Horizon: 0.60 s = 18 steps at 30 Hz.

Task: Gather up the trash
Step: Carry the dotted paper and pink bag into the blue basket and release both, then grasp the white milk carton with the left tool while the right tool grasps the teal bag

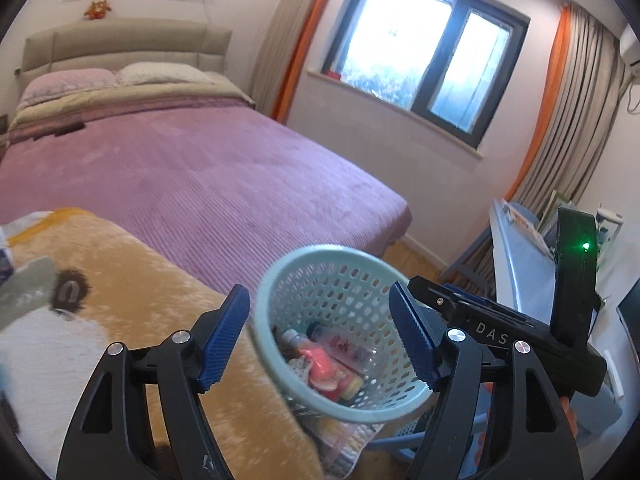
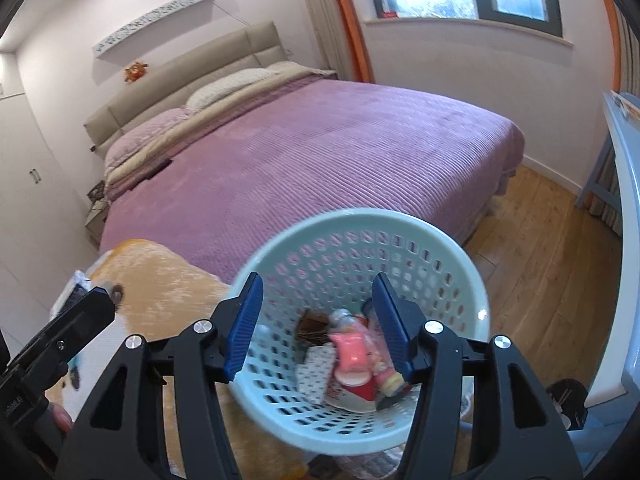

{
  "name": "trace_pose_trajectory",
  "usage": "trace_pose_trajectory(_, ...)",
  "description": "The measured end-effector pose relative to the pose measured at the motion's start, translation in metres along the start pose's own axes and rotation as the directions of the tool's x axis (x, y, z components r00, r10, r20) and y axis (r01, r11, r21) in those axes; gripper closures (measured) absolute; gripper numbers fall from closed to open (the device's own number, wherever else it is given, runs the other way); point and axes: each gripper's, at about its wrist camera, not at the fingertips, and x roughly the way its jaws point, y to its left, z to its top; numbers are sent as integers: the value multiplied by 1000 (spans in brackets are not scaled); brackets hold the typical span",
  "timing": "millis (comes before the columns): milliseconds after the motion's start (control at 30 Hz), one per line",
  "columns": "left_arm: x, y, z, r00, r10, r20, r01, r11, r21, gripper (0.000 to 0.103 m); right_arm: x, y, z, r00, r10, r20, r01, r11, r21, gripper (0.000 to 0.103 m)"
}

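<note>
A pale green perforated basket [image 1: 280, 280] [image 2: 460, 256] stands just ahead of both grippers, at the edge of an orange fluffy blanket [image 1: 132, 280] [image 2: 168, 276]. It holds trash: a pink packet [image 1: 320, 360] [image 2: 352, 348], a clear small bottle [image 1: 344, 346], a red cup [image 2: 360, 390] and a dotted wrapper [image 2: 316, 372]. My left gripper [image 1: 320, 336] is open and empty, its fingers either side of the basket. My right gripper [image 2: 318, 324] is open and empty over the basket's mouth. The right gripper's body [image 1: 520, 328] shows in the left wrist view.
A bed with a purple cover [image 1: 200, 168] [image 2: 320, 152] fills the room behind. A window [image 1: 420, 52] and curtains are at the back right. A blue-white table [image 1: 520, 264] [image 2: 624, 200] stands on the right over a wooden floor [image 2: 540, 248]. A wrapper [image 1: 24, 284] lies on the blanket at left.
</note>
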Motion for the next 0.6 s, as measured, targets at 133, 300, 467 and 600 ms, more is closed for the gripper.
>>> trace_pose_trajectory(133,-35,20,2,998,34,52,-32,999,-36,31,-13,37,-1,999,50,21,-49,998,-46,50)
trace_pose_trajectory(300,-90,62,0,991,69,115,-54,990,-132,25,-19,94,-6,994,109,17,-105,984,-143,49)
trace_pose_trajectory(467,-149,104,-7,967,190,172,-161,972,-172,24,-17,155,-22,979,205,-14,-202,949,-242,45)
trace_pose_trajectory(600,-181,140,-16,932,312,184,-274,940,-204,23,-9,212,-44,959,277,-53,-279,902,-331,40)
